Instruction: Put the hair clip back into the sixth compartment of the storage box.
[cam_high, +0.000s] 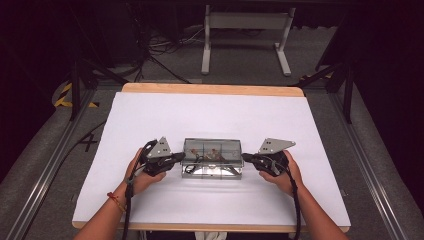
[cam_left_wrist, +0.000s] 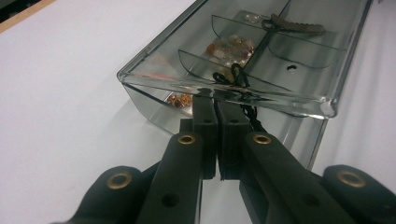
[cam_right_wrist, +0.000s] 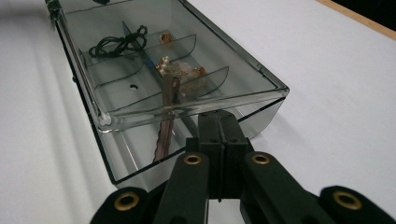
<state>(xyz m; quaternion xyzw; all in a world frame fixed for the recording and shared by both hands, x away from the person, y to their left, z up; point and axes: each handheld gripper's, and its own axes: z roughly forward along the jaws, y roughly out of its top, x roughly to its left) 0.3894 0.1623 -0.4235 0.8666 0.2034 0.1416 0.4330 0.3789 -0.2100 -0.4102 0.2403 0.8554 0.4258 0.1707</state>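
Clear compartment box mid-desk, beads and black cord inside; left gripper and right gripper, jaws closed and empty, press its ends; push evenly, level, so nothing spills.

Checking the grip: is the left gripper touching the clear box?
Touching. In the left gripper view, the shut left gripper meets the end wall of the clear box, just under its rim.
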